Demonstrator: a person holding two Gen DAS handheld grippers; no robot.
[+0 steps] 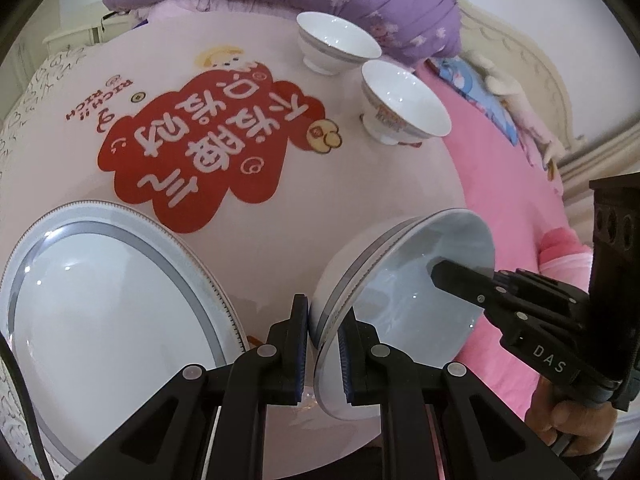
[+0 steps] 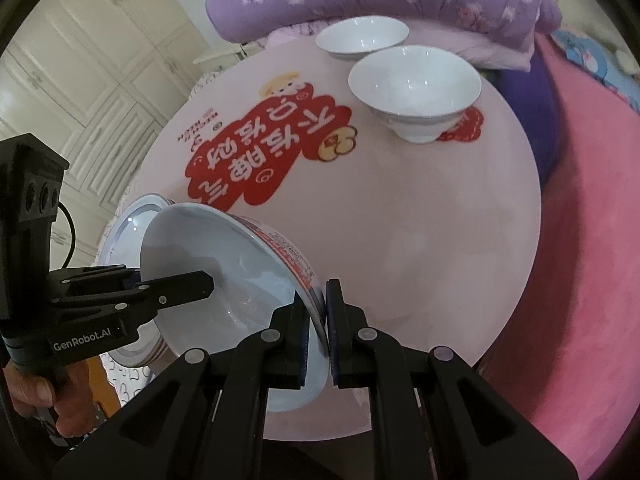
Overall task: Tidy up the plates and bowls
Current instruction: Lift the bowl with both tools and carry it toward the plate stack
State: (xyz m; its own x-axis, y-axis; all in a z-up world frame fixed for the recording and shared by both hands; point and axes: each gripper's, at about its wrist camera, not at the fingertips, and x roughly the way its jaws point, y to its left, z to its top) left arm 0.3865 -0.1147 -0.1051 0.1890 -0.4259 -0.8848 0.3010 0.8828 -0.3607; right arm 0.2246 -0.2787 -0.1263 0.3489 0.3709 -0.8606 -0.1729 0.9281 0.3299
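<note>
Plates first: in the left wrist view a tilted plate (image 1: pixel 404 280) stands on edge above the pink round bench (image 1: pixel 260 216), its rim pinched between the pads of the left hand-held gripper (image 1: pixel 324 340), while the right hand-held gripper (image 1: pixel 448 276) clamps its opposite rim. Left of the tilted plate a second plate (image 1: pixel 108 300) lies flat at the bench's near edge. Beyond the tilted plate two white bowls (image 1: pixel 338 42) (image 1: pixel 404 100) stand near the far edge, with bare bench between.

From the right wrist view the tilted plate (image 2: pixel 224 256) shows a red pattern on its underside, and the right hand-held gripper (image 2: pixel 318 316) is closed on its rim; the left hand-held gripper (image 2: pixel 180 286) grips the other side. Behind the tilted plate the flat plate (image 2: pixel 132 220) overhangs the bench (image 2: pixel 420 220) edge. Both bowls (image 2: pixel 362 36) (image 2: pixel 414 88) sit far beyond it.
</note>
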